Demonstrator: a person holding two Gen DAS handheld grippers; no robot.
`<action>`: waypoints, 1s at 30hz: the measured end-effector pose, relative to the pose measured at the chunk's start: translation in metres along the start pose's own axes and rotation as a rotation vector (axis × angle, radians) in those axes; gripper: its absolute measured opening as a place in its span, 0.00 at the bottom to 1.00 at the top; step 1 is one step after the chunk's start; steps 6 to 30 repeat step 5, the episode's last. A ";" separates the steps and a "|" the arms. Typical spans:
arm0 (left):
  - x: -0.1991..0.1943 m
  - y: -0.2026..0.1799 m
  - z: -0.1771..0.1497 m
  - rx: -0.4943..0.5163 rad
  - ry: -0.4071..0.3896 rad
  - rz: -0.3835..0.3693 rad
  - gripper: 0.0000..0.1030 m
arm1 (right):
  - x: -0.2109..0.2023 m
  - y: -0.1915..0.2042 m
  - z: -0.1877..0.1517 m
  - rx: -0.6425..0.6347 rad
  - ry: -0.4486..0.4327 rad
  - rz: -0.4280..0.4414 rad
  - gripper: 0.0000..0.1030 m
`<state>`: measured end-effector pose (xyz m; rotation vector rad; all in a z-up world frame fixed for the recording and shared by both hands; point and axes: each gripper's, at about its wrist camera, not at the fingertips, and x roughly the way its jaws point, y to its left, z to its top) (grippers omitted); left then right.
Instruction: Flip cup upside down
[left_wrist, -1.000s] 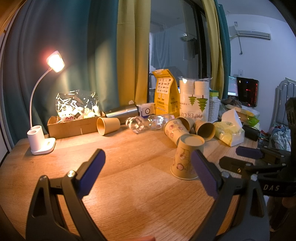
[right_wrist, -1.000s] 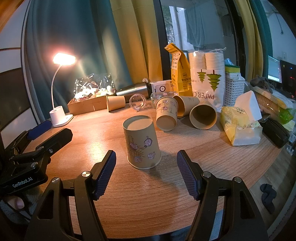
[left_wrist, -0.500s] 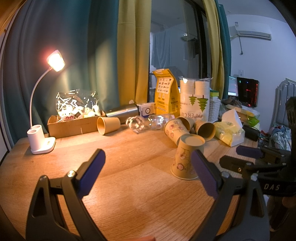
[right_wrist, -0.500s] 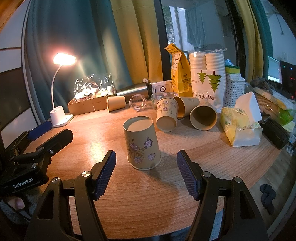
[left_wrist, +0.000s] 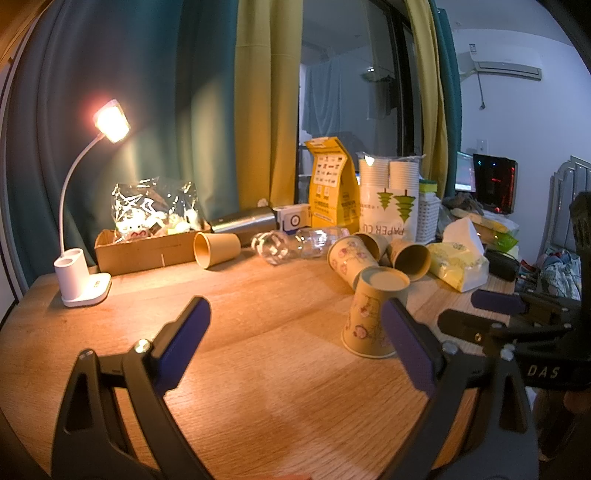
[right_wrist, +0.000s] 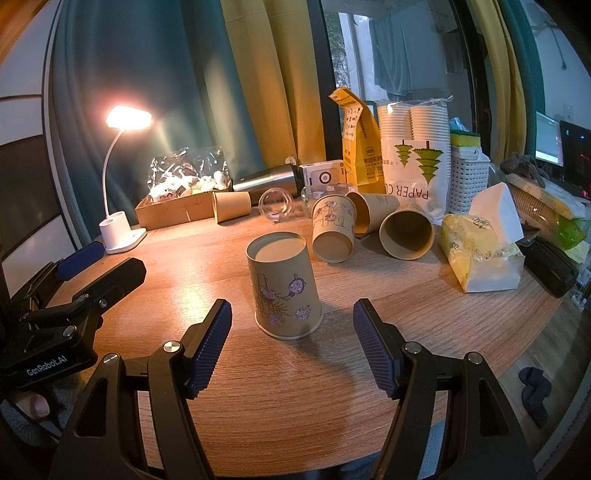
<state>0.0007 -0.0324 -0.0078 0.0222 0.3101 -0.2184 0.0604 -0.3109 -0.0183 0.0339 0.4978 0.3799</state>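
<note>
Cluttered wood surface, lamp-lit. Cup stands mouth-down near centre, just beyond the right tool, spread wide, empty. Left tool likewise apart. Flip looks done; next, back away.

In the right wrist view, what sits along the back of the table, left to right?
Desk lamp → cardboard box → plain cup on its side → steel flask → yellow pouch → paper cup pack → white basket.
</note>
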 end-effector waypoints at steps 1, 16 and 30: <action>0.000 0.000 0.000 0.000 -0.001 0.000 0.92 | 0.000 0.000 0.000 0.000 0.001 0.000 0.69; 0.000 0.001 0.000 -0.005 -0.005 0.012 0.92 | 0.000 0.002 0.000 -0.003 0.002 0.000 0.69; 0.000 0.001 0.000 -0.005 -0.005 0.012 0.92 | 0.000 0.002 0.000 -0.003 0.002 0.000 0.69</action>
